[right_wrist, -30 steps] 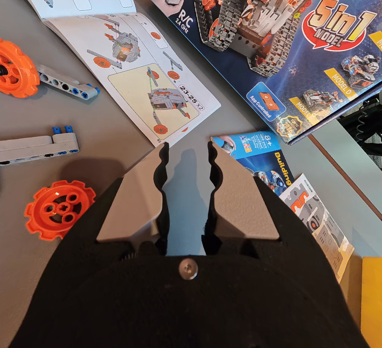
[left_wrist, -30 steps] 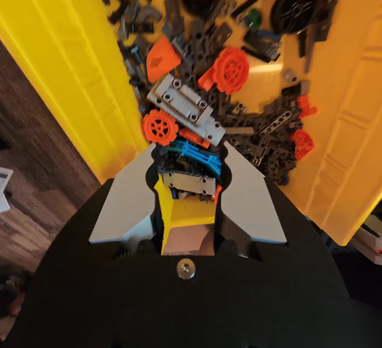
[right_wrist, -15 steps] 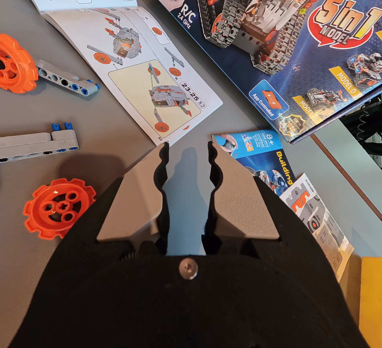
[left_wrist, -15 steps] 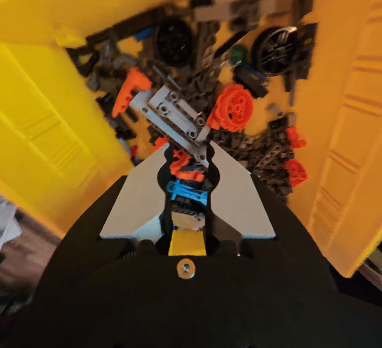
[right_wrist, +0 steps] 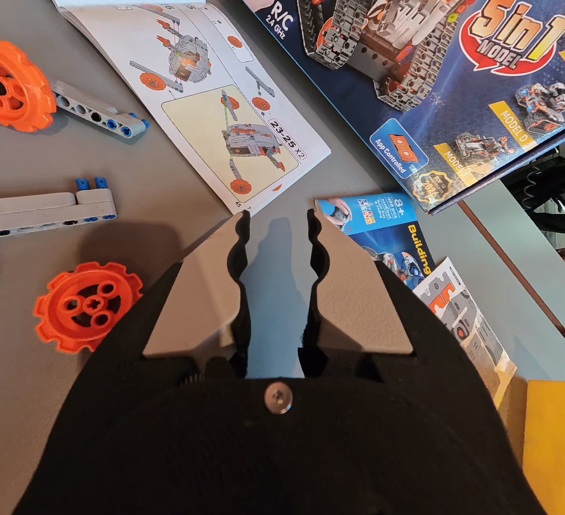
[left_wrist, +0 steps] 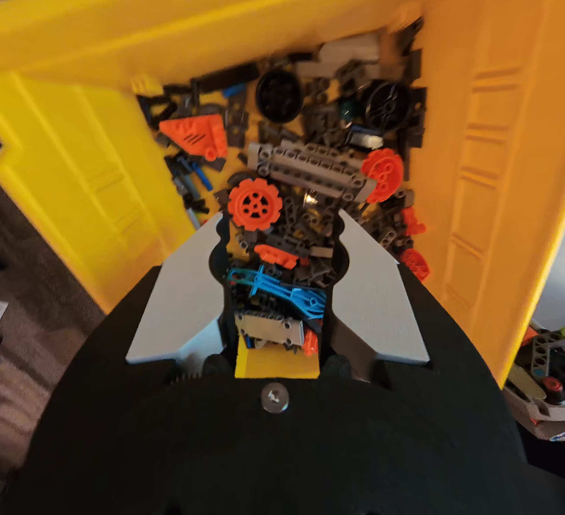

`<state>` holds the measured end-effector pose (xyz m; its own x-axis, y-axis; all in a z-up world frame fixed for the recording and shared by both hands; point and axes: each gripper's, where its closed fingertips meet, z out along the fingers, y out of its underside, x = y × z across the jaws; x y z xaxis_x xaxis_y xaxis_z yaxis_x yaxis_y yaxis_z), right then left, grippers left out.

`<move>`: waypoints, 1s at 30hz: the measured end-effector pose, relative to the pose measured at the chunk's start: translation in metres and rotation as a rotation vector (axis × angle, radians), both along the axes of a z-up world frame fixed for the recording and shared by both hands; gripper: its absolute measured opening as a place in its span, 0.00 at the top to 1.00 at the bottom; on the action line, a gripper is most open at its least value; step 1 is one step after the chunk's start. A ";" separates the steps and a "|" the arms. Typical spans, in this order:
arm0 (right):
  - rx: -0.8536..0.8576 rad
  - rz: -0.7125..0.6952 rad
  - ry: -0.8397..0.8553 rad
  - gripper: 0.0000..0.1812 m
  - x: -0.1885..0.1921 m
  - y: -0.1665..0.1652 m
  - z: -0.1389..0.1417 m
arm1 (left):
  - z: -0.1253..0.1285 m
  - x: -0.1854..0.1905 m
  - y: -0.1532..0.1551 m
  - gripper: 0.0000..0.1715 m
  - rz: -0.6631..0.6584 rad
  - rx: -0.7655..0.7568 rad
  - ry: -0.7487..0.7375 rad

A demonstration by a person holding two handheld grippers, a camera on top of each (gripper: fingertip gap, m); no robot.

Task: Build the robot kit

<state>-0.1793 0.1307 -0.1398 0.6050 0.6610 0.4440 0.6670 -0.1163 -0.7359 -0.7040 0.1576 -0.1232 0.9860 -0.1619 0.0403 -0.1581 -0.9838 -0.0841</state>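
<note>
My left gripper (left_wrist: 281, 216) is open and empty over a yellow bin (left_wrist: 91, 164) full of loose building parts. An orange gear wheel (left_wrist: 253, 204) lies just ahead of the left fingertip. A grey beam assembly (left_wrist: 312, 171) lies beyond it, with a second orange gear (left_wrist: 383, 171) at its right end. A blue part (left_wrist: 284, 291) and an orange piece (left_wrist: 275, 254) lie between the jaws. My right gripper (right_wrist: 277, 214) is open and empty above a grey table (right_wrist: 153, 170). An orange gear (right_wrist: 87, 304) lies left of it, near a grey beam with blue pins (right_wrist: 58, 210).
An open instruction booklet (right_wrist: 198, 97) and a blue toy box (right_wrist: 428, 72) lie ahead of the right gripper, with small leaflets (right_wrist: 385, 231) to its right. Another orange gear on a grey beam (right_wrist: 24, 87) sits at the far left. Black wheels (left_wrist: 278, 97) lie at the bin's far end. There is about 55 centimetres between the tips of the two grippers. The orange gear (right_wrist: 87, 304) is about 9 centimetres from my right fingertips and 50 centimetres from my left.
The left gripper narrowed half a second ago and has opened wide again; its view swung over the bin and the parts shifted. The right gripper has barely moved.
</note>
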 end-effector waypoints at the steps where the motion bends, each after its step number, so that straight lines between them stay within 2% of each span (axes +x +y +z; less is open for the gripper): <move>1: 0.005 0.001 -0.001 0.80 0.000 0.000 0.001 | 0.000 -0.004 -0.004 0.61 0.010 -0.014 0.016; 7: 0.009 0.008 0.015 0.80 -0.001 -0.001 0.004 | -0.012 -0.004 -0.021 0.62 -0.006 -0.117 0.032; 12: 0.021 0.033 0.021 0.80 -0.008 -0.005 0.008 | -0.019 -0.001 -0.016 0.64 -0.022 -0.123 0.049; 17: 0.008 0.052 0.013 0.79 -0.012 -0.008 0.005 | -0.026 -0.012 -0.026 0.61 0.002 -0.185 0.097; 23: 0.008 0.060 0.017 0.80 -0.014 -0.009 0.005 | -0.039 -0.017 -0.035 0.57 0.035 -0.271 0.083; 25: 0.006 0.061 0.012 0.79 -0.014 -0.009 0.005 | -0.039 -0.010 -0.031 0.65 0.019 -0.262 0.037; 28: 0.009 0.065 0.014 0.80 -0.015 -0.010 0.005 | -0.037 0.002 -0.023 0.87 -0.025 -0.223 -0.022; 30: 0.003 0.062 0.014 0.80 -0.015 -0.009 0.004 | -0.037 0.010 -0.016 0.91 -0.073 -0.190 -0.041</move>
